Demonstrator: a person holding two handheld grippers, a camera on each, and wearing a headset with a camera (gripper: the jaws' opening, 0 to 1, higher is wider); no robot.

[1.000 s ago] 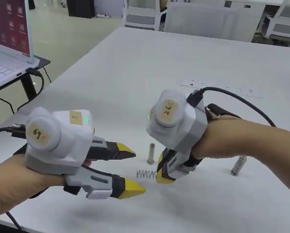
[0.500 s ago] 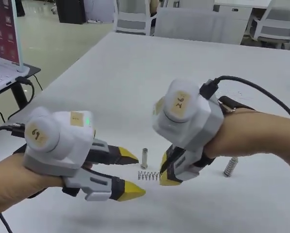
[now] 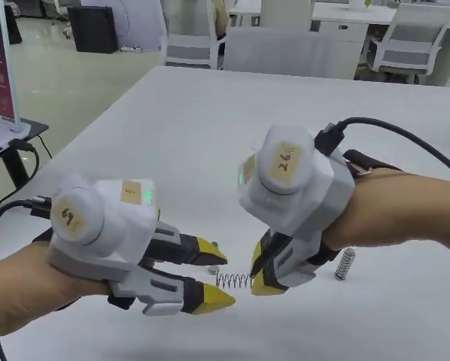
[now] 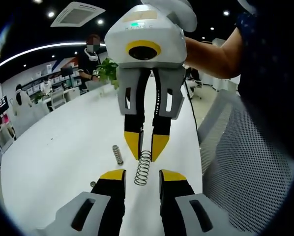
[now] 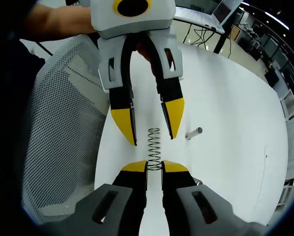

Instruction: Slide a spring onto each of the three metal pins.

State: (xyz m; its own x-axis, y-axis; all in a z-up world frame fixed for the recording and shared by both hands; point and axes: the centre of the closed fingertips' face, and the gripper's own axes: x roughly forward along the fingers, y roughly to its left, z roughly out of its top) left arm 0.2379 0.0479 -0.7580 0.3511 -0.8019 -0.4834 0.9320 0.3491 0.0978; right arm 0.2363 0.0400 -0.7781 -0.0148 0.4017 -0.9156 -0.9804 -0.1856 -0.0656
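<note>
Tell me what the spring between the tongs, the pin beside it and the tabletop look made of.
The spring looks like thin bare steel wire: grey, with bright glints on its coils. The pin seems solid metal, likely steel: smooth, silvery-grey, softly shiny. The tabletop is smooth matt white, perhaps laminate or painted board; its core cannot be told.

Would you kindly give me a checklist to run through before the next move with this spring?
1. Right gripper shut on spring: ok.
2. Left gripper open, jaws either side of the spring's free end: ok.
3. Spring straight, not bent: ok.
4. Spring lined up with bare pin: not ok, the pin sits off to one side.
5. Pin standing upright: cannot tell.
</note>
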